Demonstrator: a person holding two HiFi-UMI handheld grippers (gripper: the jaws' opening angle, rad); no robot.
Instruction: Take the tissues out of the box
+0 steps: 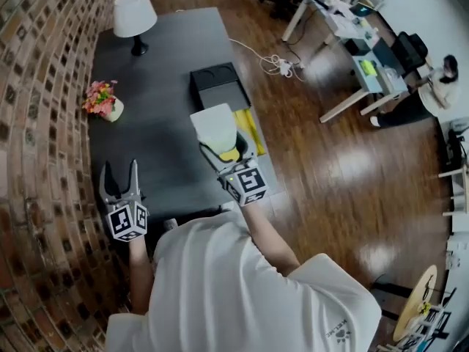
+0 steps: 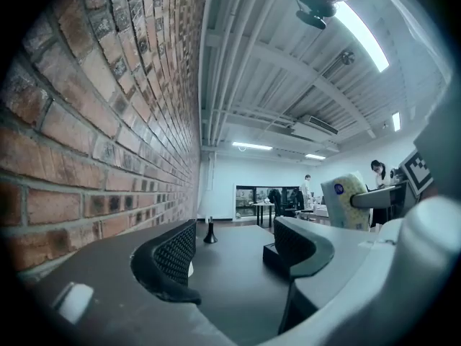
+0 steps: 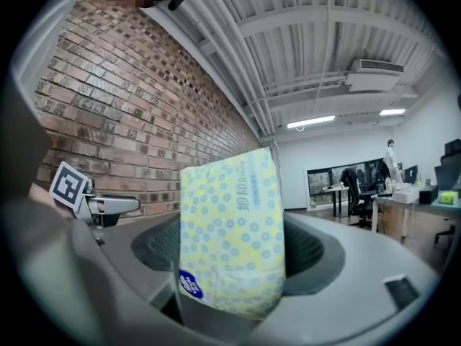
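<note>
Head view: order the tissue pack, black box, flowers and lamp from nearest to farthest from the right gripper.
From the right gripper:
1. Tissue pack, held in its jaws.
2. Black box, just beyond it.
3. Flowers, left, by the brick wall.
4. Lamp, at the table's far left end.

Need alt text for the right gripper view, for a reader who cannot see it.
The right gripper clamps a yellow tissue pack with blue dots between its jaws, and the pack fills the middle of the picture. Behind it a brick wall runs along the left, with office desks far off at the right.
</note>
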